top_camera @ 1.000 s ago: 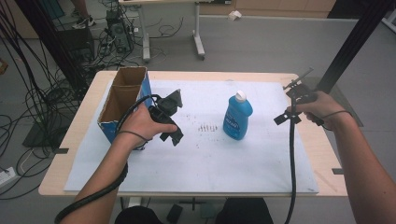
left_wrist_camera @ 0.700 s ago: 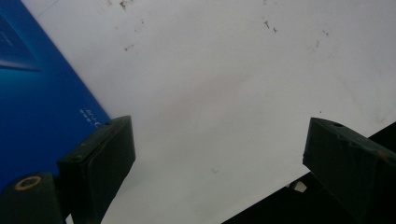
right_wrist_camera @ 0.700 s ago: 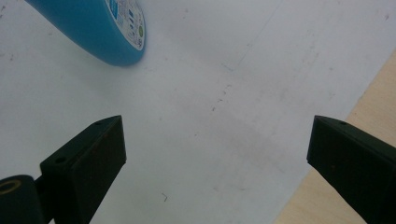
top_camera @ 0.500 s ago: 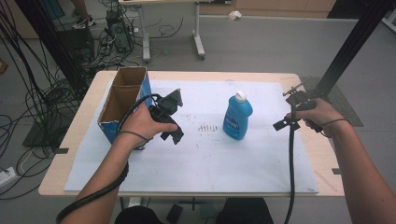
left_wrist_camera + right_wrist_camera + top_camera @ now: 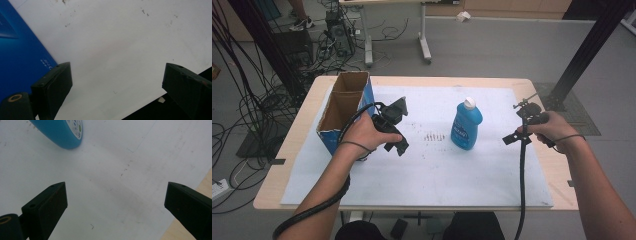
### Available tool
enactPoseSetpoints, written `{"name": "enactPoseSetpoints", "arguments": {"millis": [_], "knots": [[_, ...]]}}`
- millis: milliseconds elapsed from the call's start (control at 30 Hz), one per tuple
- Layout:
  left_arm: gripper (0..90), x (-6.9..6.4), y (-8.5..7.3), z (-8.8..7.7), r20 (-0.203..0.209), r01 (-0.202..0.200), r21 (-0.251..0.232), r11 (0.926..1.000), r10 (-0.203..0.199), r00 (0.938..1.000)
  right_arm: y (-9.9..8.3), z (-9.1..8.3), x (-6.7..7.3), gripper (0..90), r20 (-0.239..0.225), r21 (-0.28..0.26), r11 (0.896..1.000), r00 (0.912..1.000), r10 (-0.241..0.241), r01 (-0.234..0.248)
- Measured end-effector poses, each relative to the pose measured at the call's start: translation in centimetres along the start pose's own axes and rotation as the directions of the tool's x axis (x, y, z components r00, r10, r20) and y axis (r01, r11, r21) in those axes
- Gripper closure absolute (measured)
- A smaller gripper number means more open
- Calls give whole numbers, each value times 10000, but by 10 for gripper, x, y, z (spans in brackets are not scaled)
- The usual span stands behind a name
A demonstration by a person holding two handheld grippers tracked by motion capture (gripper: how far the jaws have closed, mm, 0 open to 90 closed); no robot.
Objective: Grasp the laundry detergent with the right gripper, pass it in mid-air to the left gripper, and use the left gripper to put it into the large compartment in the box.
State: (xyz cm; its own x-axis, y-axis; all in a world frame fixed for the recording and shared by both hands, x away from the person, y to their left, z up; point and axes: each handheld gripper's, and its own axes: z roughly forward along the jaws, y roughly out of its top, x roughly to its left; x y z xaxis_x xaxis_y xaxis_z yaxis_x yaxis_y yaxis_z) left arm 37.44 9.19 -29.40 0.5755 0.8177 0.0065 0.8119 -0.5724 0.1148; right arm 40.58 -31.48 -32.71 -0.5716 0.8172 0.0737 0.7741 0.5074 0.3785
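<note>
Currently blue bottle (image 5: 465, 126) upright mid-worktop on white sheet (image 5: 437, 170), untouched. Right gripper (image 5: 518, 131) near bottle's right side, fingers spread, empty. Left gripper (image 5: 393, 134) beside open cardboard box (image 5: 343, 111), fingers likewise spread, empty. Risks, judged: bottle tall, narrow-based; off-centre approach tips it. Smooth curved wall may slip under pinch. Trailing cable (image 5: 522, 185) may snag worktop edge.

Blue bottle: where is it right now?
In the high view, the blue bottle stands upright on the white sheet, right of centre, between the two grippers, nearer the right gripper.
</note>
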Motion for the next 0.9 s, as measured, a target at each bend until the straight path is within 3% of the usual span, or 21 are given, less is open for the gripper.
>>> {"name": "enactPoseSetpoints", "arguments": {"millis": [900], "knots": [[95, 3, 1, 4, -23, 59, 133, 9999, -59, 10000, -14, 19, 19, 49, -196, -288, 9989, 9991, -364, 359]]}}
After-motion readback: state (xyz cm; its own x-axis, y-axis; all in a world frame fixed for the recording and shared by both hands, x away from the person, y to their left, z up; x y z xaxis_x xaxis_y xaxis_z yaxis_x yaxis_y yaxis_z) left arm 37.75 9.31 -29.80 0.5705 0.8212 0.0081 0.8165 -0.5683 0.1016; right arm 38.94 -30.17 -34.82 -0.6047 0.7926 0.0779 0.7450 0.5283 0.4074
